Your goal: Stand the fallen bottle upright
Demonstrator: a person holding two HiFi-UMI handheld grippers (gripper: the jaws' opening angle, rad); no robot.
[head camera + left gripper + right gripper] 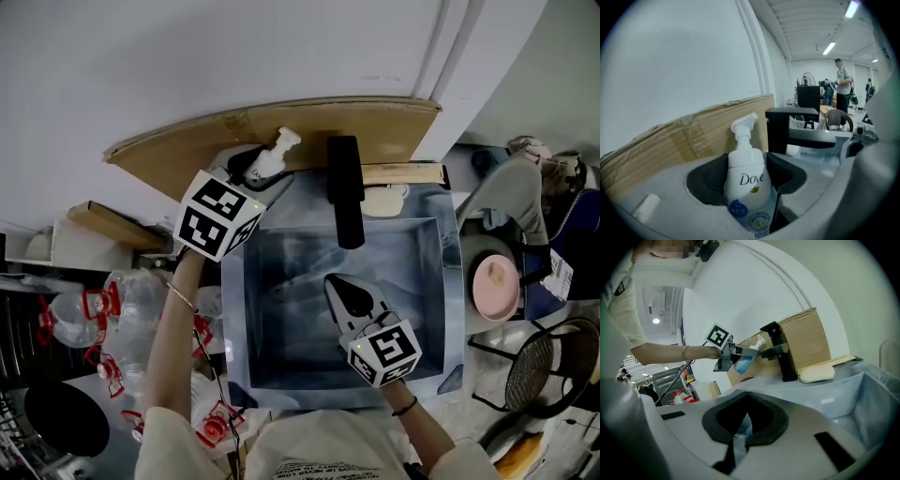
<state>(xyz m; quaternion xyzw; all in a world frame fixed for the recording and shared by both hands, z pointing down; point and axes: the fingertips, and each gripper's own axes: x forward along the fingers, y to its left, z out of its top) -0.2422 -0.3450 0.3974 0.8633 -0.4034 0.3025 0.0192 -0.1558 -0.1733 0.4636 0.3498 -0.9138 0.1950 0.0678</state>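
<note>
Left tongs [749, 177] around white pump bottle [744, 161]

White wall [234, 47]; cardboard sheet [375, 122] leaning against it; ceiling strip lights [829, 48]; black mesh chair [548, 366].

Count logged: one pump bottle [278, 150]; two grippers, left gripper [261, 173] and right gripper [342, 292]; one sink [450, 281]; one black faucet [345, 192]; one soap bar [386, 201]; one cardboard sheet [375, 127]; one pink plate [495, 286].
</note>
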